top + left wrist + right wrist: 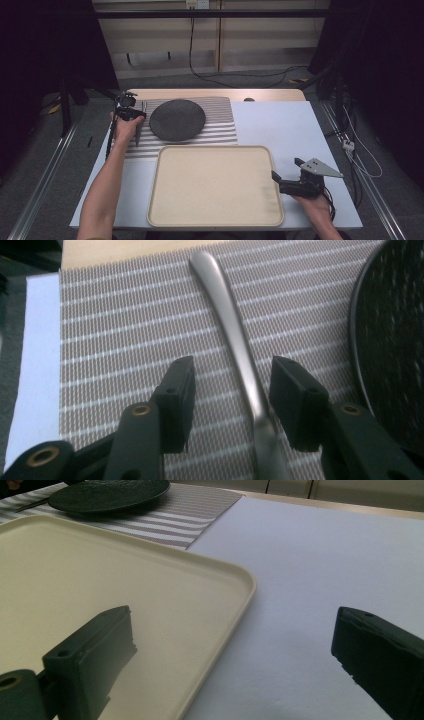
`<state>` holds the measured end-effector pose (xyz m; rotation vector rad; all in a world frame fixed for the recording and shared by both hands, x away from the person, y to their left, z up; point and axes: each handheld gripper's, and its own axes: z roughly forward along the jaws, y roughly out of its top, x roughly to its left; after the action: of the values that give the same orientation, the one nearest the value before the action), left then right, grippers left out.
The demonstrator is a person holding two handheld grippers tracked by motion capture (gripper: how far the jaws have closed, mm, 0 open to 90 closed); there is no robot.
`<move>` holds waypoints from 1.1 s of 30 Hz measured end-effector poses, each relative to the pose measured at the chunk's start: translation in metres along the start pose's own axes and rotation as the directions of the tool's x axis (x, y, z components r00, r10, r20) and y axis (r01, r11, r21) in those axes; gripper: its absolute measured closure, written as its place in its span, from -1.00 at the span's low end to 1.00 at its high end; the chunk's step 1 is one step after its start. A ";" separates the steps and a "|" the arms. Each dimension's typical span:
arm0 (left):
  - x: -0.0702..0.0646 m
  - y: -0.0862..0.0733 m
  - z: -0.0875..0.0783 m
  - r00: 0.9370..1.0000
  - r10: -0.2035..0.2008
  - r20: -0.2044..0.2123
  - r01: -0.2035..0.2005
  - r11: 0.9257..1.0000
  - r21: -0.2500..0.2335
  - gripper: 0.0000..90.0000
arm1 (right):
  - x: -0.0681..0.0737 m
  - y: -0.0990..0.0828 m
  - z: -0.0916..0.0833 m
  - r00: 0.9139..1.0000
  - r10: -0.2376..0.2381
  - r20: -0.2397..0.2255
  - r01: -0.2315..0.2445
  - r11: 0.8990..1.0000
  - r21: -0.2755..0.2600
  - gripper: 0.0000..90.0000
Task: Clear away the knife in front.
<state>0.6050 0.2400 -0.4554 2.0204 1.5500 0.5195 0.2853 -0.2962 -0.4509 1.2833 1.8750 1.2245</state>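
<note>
A metal utensil (pixel 231 325) lies on the striped placemat (pixel 125 330), its rounded handle end pointing away from me. My left gripper (pixel 232 390) hangs low over it, open, with one jaw on each side of the handle. In the high view this gripper (pixel 136 116) sits at the mat's left edge beside a dark round plate (pixel 177 120). A cream tray (pixel 215 185) lies empty at the front. My right gripper (pixel 286 168) is open just off the tray's right rim (pixel 240 580), above the white table sheet with nothing between its jaws.
The placemat (pixel 220 125) covers the back left of the table, and the plate's edge (pixel 390 335) is close to my left gripper's right jaw. Bare white sheet (pixel 280 125) spreads to the right of the mat and tray. Cables lie on the floor behind.
</note>
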 end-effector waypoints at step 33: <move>-0.003 0.013 -0.005 0.997 0.014 0.069 -0.025 0.986 0.165 0.78 | 0.001 0.000 0.000 1.000 0.002 -0.010 -0.002 1.000 0.006 -0.92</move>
<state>0.6113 0.2351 -0.4431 2.1557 1.5798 0.3342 0.2849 -0.2952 -0.4511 1.2856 1.8860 1.2288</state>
